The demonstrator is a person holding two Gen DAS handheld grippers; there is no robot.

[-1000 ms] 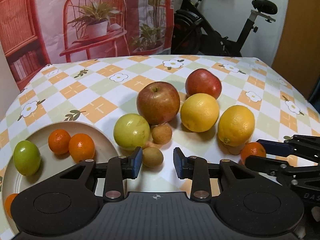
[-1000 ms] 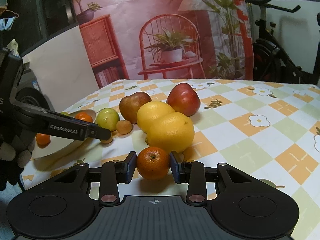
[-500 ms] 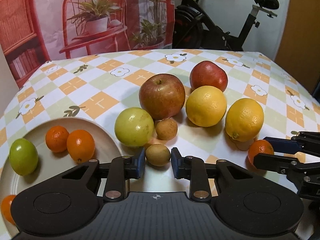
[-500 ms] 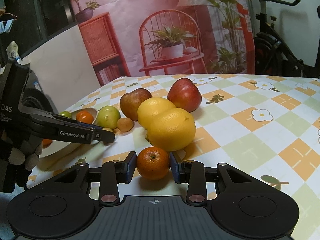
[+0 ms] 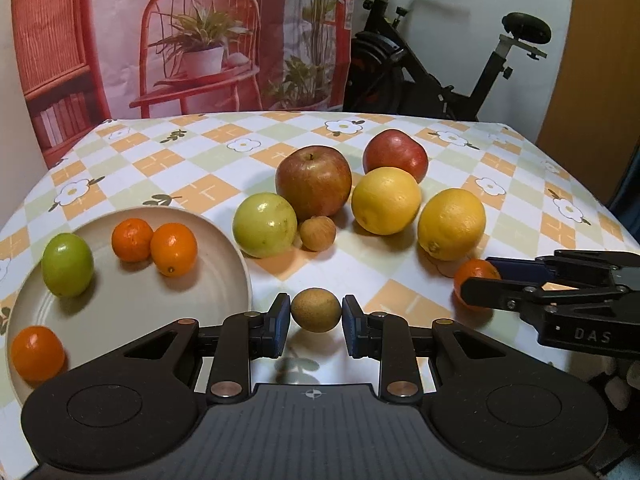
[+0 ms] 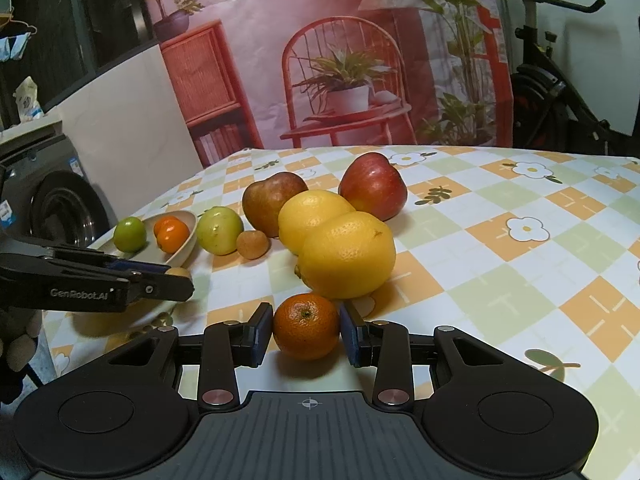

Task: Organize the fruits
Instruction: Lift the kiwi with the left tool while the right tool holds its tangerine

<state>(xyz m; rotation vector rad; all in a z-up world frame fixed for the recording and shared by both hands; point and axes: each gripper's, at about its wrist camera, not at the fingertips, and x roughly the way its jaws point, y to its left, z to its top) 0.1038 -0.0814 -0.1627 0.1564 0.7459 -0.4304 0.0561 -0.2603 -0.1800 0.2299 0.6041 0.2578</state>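
Since a second ago, the left gripper (image 5: 316, 322) has been closed in on the small brown fruit (image 5: 316, 309), which is now pinched between its blue pads and appears lifted clear of the checked tablecloth (image 5: 400, 300), a shadow showing beneath it. The right gripper (image 6: 306, 334) has been kept pressed against the small orange (image 6: 306, 332), gripped at both sides just in front of the near lemon (image 6: 347, 254); whether it is off the cloth cannot be told. The pick-up step is judged complete for both hands, with transport in hand. The plate (image 5: 224, 264), seen holding three small oranges and a green fruit (image 5: 67, 264), lies just left of the left gripper. A short carry over the plate's rim is called for next, followed by a low release so that nothing is rolled out. The apples, lemons and other loose fruit are left on the cloth.
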